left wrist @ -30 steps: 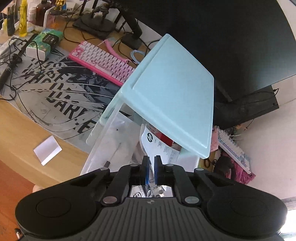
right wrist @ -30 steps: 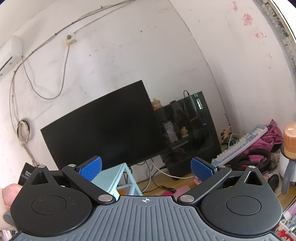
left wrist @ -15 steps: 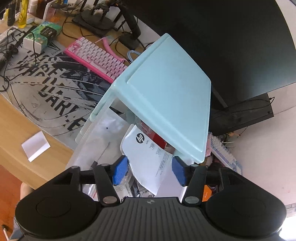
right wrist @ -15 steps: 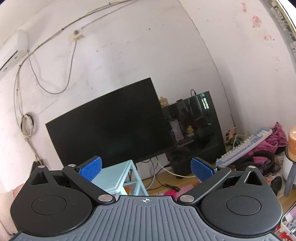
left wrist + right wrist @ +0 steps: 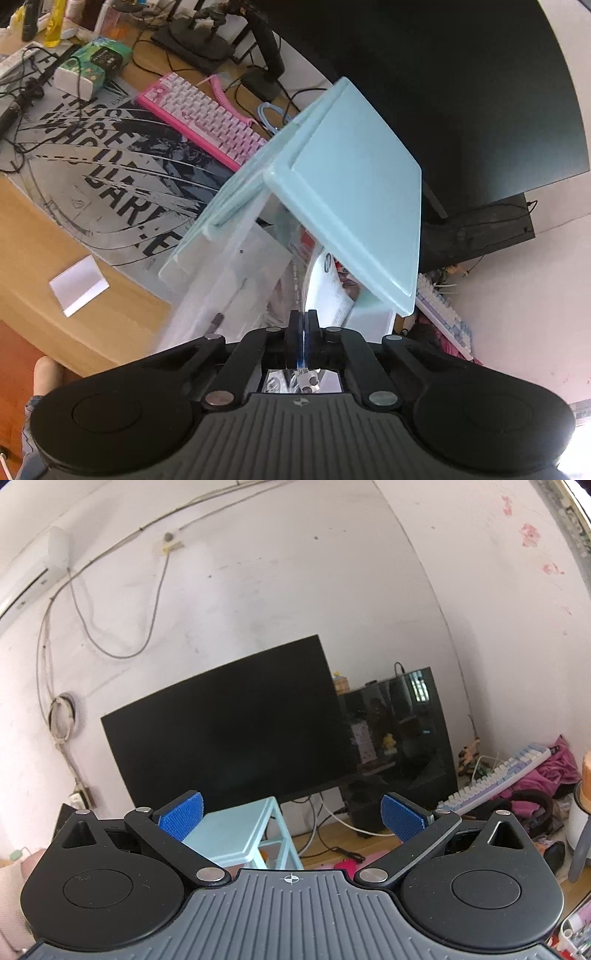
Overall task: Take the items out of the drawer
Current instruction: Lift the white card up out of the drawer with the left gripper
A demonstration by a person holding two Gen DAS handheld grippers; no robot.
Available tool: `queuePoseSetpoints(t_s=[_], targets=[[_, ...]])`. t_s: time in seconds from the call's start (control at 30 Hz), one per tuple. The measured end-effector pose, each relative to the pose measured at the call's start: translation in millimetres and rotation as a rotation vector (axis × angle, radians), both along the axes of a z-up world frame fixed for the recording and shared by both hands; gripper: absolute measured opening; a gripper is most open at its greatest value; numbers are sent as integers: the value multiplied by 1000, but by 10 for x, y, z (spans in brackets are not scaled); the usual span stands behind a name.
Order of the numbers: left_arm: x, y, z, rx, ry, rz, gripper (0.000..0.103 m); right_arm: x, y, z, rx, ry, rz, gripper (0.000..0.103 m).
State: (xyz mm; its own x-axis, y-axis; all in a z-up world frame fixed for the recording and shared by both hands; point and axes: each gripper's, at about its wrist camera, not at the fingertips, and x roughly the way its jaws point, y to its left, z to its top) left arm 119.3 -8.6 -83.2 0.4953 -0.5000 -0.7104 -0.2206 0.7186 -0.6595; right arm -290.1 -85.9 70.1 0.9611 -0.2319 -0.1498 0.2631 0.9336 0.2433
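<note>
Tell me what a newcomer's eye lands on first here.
The pale blue plastic drawer unit fills the middle of the left wrist view, its clear drawer pulled open. The left tool is shut on a white printed sheet from that drawer. Left of it lies a pink keyboard.

The left tool [image 5: 303, 322] has reclosed, pinching the paper [image 5: 325, 291] (printed sheet).

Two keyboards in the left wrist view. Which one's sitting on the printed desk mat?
The pink keyboard, left of the light-blue drawer unit. The other, a white-and-blue keyboard, lies off the mat on the drawer unit's far right, partly hidden.
</note>
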Motion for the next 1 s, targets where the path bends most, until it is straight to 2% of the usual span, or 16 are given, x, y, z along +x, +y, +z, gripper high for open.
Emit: queuePoseSetpoints(t_s=[0.47, 0.77, 1.0], targets=[[-478, 126, 547, 142, -215, -97, 4, 118, 347, 45, -15, 16, 93, 103], [-822, 153, 926, 383, -466, -90, 4, 144, 531, 80, -21, 18, 144, 103], [-939, 208, 1033, 501, -572, -25, 4, 182, 647, 109, -31, 20, 172, 103]])
